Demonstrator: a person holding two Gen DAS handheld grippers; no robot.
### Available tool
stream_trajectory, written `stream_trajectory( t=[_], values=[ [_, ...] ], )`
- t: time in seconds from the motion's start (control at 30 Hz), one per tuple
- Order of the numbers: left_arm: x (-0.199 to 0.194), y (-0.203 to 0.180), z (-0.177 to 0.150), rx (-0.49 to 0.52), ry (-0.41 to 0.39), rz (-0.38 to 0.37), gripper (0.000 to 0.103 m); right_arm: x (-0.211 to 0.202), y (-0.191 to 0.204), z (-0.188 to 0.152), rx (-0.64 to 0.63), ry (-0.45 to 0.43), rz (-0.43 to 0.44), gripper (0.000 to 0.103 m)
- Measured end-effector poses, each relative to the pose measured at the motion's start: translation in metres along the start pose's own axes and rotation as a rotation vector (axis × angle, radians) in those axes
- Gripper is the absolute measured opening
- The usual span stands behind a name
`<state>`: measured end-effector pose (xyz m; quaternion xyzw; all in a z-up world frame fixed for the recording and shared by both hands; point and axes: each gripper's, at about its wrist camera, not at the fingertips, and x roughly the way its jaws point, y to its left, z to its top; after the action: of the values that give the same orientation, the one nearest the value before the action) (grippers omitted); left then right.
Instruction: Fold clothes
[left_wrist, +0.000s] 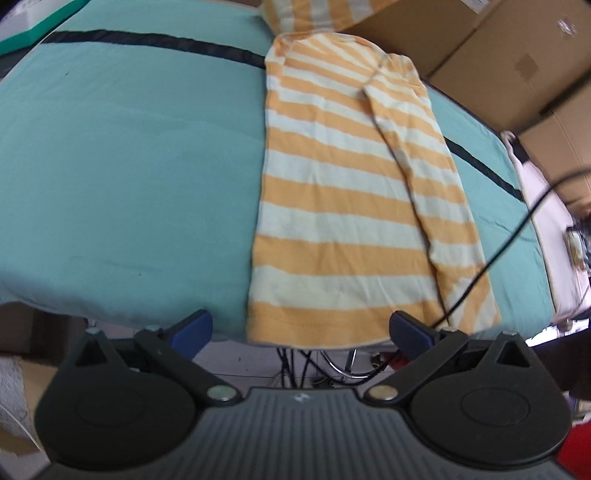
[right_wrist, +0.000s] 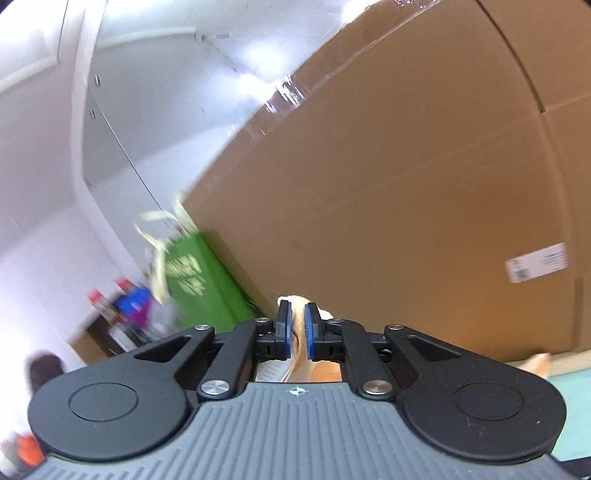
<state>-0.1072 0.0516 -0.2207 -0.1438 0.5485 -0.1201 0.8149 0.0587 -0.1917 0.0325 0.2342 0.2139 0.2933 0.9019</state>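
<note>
Striped shirt (left_wrist: 351, 206) folded, box label (right_wrist: 537, 263) illegible

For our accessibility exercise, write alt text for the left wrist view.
An orange-and-white striped shirt, folded lengthwise, lies on a teal-covered table, its hem at the near edge. The open left gripper faces that hem, with cardboard boxes behind.

Striped shirt (left_wrist: 332, 206) lies folded lengthwise.
</note>
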Motion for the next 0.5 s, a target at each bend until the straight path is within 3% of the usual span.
stream_trajectory(
  t=[0.13, 0.23, 0.3, 0.37, 0.43, 0.5],
  values=[
    [0.006, -0.015, -0.002, 0.022, 0.011, 0.081, 0.1, -0.006, 0.0, -0.019, -0.113, 0.029, -0.096, 0.007],
    [0.009, -0.027, -0.003, 0.058, -0.004, 0.122, 0.091, 0.002, -0.005, -0.022, -0.152, 0.062, -0.123, 0.007],
    [0.008, -0.031, -0.001, 0.038, -0.017, 0.133, 0.065, 0.012, -0.008, -0.022, -0.18, 0.085, -0.138, 0.007],
    [0.007, -0.032, 0.001, -0.001, -0.028, 0.135, 0.053, 0.011, -0.014, -0.022, -0.214, 0.102, -0.149, 0.008],
    [0.006, -0.03, 0.0, -0.055, -0.039, 0.124, 0.048, 0.008, -0.017, -0.017, -0.252, 0.107, -0.139, 0.007],
    [0.003, -0.028, -0.003, -0.107, -0.049, 0.106, 0.023, 0.007, -0.022, -0.014, -0.275, 0.116, -0.126, 0.007]
  ],
)
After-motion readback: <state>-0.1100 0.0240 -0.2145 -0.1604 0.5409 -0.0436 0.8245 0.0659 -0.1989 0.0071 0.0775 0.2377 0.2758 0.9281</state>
